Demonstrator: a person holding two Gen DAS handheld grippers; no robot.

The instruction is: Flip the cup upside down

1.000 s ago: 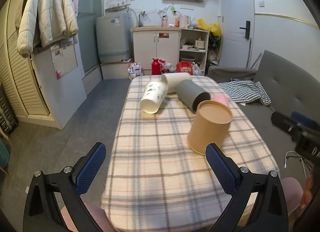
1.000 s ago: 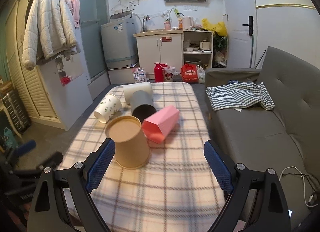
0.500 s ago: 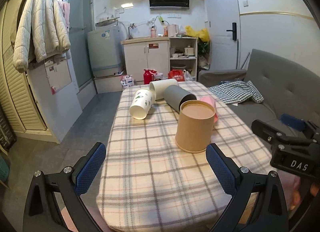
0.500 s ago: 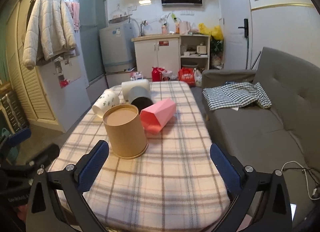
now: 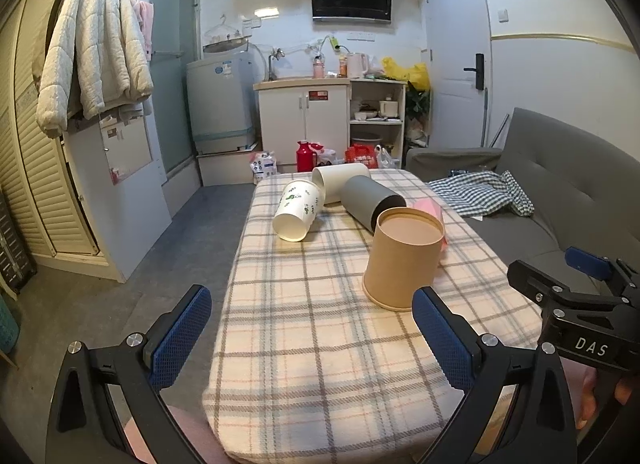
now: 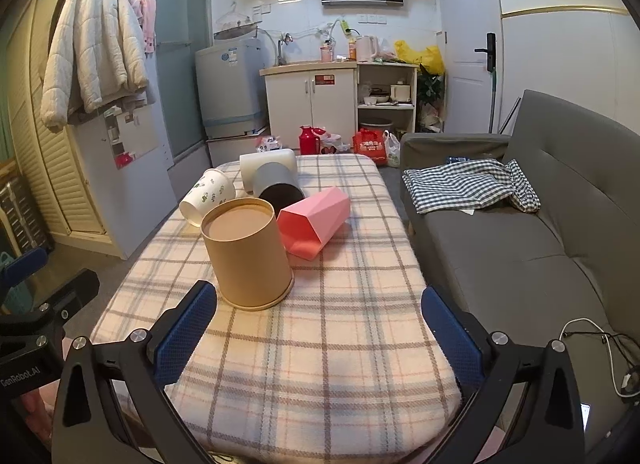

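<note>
A tan paper cup (image 5: 402,258) (image 6: 250,254) stands upside down on the plaid tablecloth (image 5: 320,344) (image 6: 340,344). Behind it lie a pink faceted cup (image 6: 314,222), a grey cup (image 5: 370,202) (image 6: 276,186), a white cup (image 5: 340,180) (image 6: 266,164) and a white leaf-print cup (image 5: 298,210) (image 6: 206,194), all on their sides. My left gripper (image 5: 312,330) is open and empty at the table's near edge. My right gripper (image 6: 318,330) is open and empty, near the tan cup's right side.
A grey sofa (image 6: 540,224) with a checked cloth (image 6: 472,186) runs along the table's right. A white cabinet (image 5: 304,124), a washing machine (image 5: 222,104) and red items on the floor stand beyond. Open floor lies to the left.
Both grippers have pulled back and tilted upward, away from the tan cup, which stands upside down and still. Both stay open.
</note>
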